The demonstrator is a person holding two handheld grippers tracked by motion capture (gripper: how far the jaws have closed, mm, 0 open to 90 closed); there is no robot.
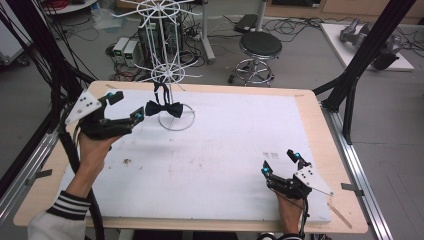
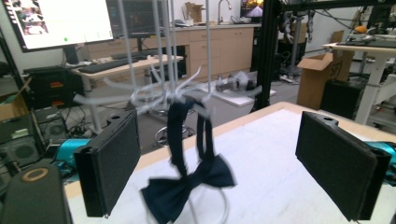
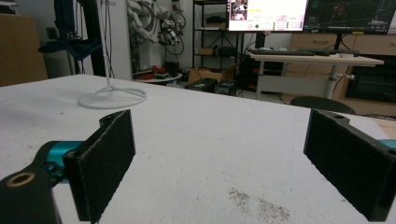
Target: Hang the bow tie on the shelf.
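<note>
A dark navy bow tie (image 1: 164,108) hangs by its strap from a low prong of the white wire rack (image 1: 167,50), just above the rack's ring base (image 1: 178,125) at the back left of the table. My left gripper (image 1: 127,106) is open immediately left of the tie. In the left gripper view the bow tie (image 2: 187,184) dangles beyond the wide-apart jaws, nearer the left one, and nothing touches the pads. My right gripper (image 1: 280,163) rests open near the front right of the white mat (image 1: 225,150), with nothing between its fingers (image 3: 105,158).
The rack's ring base (image 3: 112,98) stands far across the mat in the right gripper view. Dark smudges mark the mat (image 3: 257,203). A black stool (image 1: 260,47) sits behind the table. Slanted black frame posts (image 1: 367,50) rise at the right edge.
</note>
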